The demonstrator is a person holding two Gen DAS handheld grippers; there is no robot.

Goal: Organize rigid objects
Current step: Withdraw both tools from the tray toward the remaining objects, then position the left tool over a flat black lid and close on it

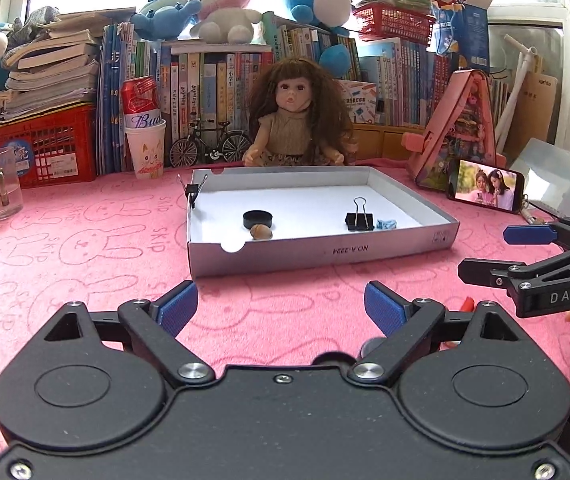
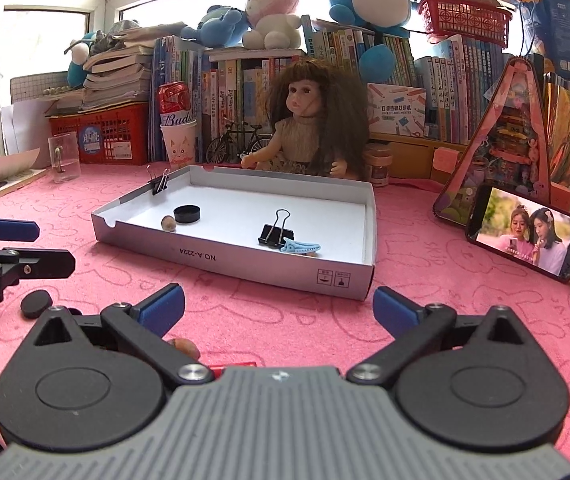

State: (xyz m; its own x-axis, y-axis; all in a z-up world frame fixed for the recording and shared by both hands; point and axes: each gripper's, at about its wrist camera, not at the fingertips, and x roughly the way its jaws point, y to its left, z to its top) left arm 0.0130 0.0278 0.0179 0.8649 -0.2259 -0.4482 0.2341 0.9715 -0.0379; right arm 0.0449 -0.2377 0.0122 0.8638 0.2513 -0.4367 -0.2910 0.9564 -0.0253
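- A clear glass mug [image 1: 0,190] stands near the left edge of the tabletop [image 1: 85,256], which is covered by a pink cloth printed with rabbits.
- A small black disc [image 2: 36,305] lies on the cloth toward the front left, just beside the left hand-held gripper [image 1: 281,307].
- The left hand-held gripper is released: its blue pads stand wide apart over bare cloth with nothing between them.
- A white paper cup [image 1: 146,151] with a red can [image 1: 140,101] stood in it sits at the back, left of the tray.
- A shallow white cardboard tray [image 1: 325,254] lies in the middle of the tabletop.
- A small black binder clip [image 1: 194,191] is clamped on the tray's left wall near its far corner.
- Inside the tray, toward the left, a black round cap [image 1: 259,219] lies touching a brown nut [image 1: 262,233].
- Further right in the tray a larger black binder clip [image 1: 359,218] stands just beside a light blue clip [image 2: 300,247].
- A doll [image 1: 299,120] sits against the tray's far wall.
- Another brown nut [image 2: 184,347] and something red [image 2: 233,365] lie on the cloth at the front edge, partly hidden under the right hand-held gripper [image 2: 279,308].
- The right hand-held gripper is released, jaws spread wide, nothing between them.
- A phone [image 2: 525,236] with a lit screen leans near the right edge.
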